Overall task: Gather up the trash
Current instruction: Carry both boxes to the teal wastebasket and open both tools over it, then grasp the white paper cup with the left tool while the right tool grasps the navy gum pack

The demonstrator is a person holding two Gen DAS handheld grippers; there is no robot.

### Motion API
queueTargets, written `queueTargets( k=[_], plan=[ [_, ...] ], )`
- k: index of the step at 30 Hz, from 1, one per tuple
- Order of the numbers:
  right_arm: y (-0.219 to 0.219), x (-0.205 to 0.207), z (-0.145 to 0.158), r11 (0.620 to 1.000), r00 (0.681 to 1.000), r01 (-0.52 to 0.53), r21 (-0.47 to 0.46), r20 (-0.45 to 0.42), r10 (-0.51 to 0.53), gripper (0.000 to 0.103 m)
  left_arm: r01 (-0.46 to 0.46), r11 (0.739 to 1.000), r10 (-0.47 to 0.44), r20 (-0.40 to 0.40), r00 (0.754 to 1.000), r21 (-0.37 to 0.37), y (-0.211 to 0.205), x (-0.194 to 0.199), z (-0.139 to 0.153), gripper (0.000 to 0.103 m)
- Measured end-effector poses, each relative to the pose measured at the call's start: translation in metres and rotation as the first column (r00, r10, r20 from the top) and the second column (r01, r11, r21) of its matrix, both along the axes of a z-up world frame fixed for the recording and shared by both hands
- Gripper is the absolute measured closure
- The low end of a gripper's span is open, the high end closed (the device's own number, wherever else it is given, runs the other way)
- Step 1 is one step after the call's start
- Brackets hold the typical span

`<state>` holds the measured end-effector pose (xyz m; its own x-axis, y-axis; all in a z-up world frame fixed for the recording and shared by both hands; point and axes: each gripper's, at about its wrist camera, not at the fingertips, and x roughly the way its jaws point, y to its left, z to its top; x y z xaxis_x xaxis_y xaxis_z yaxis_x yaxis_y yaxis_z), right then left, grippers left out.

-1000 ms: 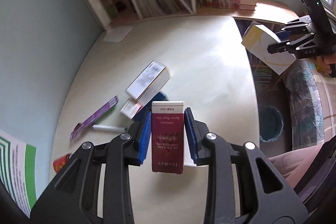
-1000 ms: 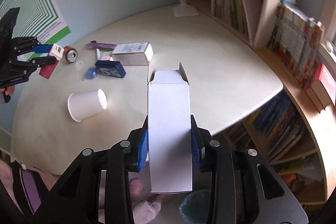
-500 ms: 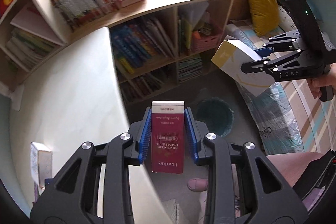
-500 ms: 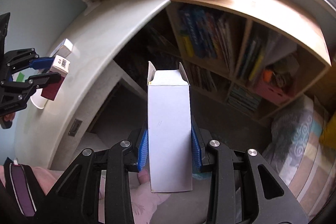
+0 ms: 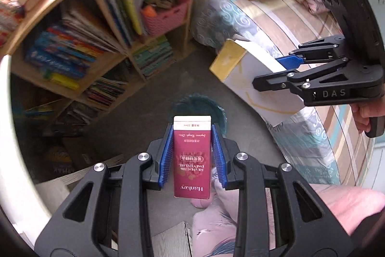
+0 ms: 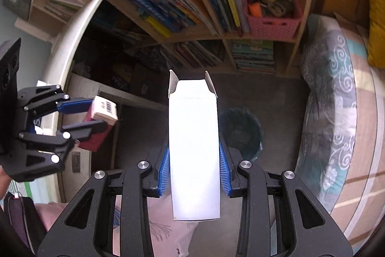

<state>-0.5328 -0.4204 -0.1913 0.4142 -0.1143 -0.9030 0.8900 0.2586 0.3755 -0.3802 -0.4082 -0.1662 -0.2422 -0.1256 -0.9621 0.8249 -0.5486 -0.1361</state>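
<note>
Your left hand-held gripper (image 5: 192,155) is clamping the red box (image 5: 192,158), long axis running forward along the fingers. Your right hand-held gripper (image 6: 194,160) is gripping the white carton (image 6: 194,151), open flaps forward. Both are hanging above the floor beside the desk (image 6: 69,40) edge, over the teal bin (image 6: 243,129), its contents too dark to tell.

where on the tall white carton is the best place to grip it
Grip the white carton across its two narrow side walls in the lower half, coming from its closed end, as the right hand-held gripper does now. The flat parallel sides suit the pads; the far end has loose open flaps that would probably crumple.
</note>
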Motion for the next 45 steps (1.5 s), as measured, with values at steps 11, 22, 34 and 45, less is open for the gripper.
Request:
queueTargets(
  k=[11,22,34,45],
  plan=[
    [-0.022,-0.026,-0.01,0.993,0.992,0.115,0.018,0.039,-0.116,0.033,0.105,0.994,-0.106,0.043,0.993,0.028,-0.011,-0.038,-0.018,0.022],
    [-0.037,-0.033,-0.001,0.997,0.996,0.074,-0.002,0.044,-0.074,0.033,-0.023,0.999,0.022,0.024,0.999,0.043,-0.015,-0.007,-0.014,0.021],
    [-0.06,0.044,0.032,0.976,0.977,-0.199,-0.084,0.058,0.204,0.032,-0.287,0.957,0.289,0.063,0.955,-0.034,0.011,0.084,0.018,0.019],
    [-0.054,0.193,0.094,0.77,0.779,-0.597,-0.227,0.067,0.624,0.015,-0.587,0.783,0.617,0.139,0.775,-0.206,0.065,0.19,0.074,0.007]
  ],
)
